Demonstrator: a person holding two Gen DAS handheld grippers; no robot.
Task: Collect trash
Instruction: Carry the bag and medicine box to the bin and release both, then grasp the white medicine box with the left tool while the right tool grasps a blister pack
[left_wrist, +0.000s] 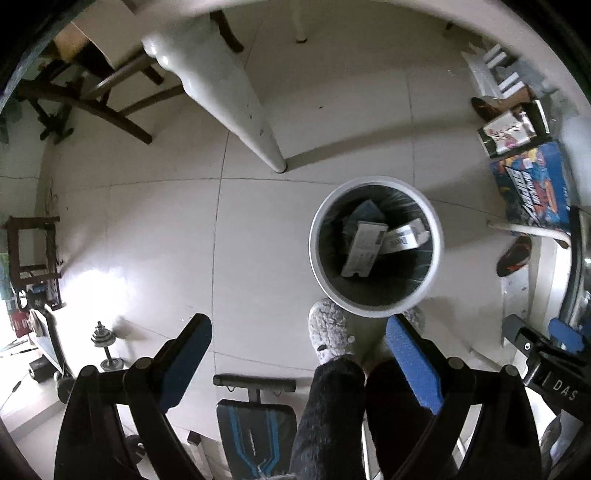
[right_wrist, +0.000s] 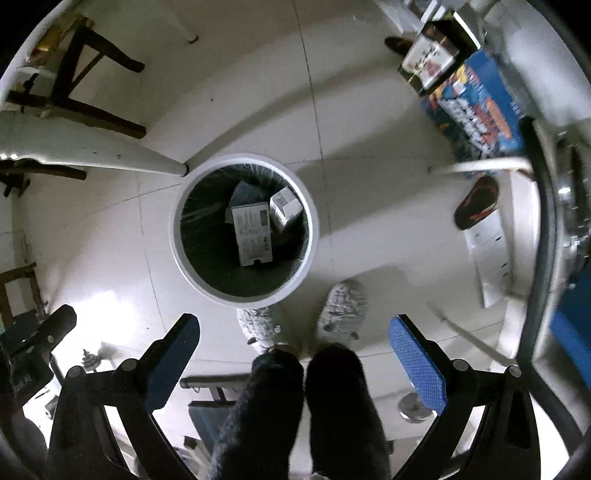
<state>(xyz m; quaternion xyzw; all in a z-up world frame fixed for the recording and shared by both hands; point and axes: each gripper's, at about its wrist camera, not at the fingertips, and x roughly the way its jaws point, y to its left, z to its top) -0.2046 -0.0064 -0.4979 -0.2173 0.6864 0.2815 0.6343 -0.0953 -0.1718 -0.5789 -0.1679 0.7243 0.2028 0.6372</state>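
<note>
we look straight down at a tiled floor (left_wrist: 147, 229) from both wrist views. the left claw (left_wrist: 299, 354) is released, its blue-padded fingers spread wide with nothing between them; the right claw (right_wrist: 295, 350) is likewise released and holds nothing. a round white trash bin (left_wrist: 376, 246) with a dark liner stands on the floor just ahead of the person's grey slippers (left_wrist: 328, 332), beside the foot of a white table leg (left_wrist: 236, 103). inside the bin lie the collected items: a long white carton (left_wrist: 364, 249) with printed text, a smaller white box (left_wrist: 404, 236) leaning beside it, and a bluish packet (left_wrist: 364, 210) partly under them. the same bin (right_wrist: 244, 230) sits nearer the centre of the right view. a blue printed box (left_wrist: 532, 188) lies on the floor well apart to the right, and a weight bench (left_wrist: 255, 421) sits behind the legs.
</note>
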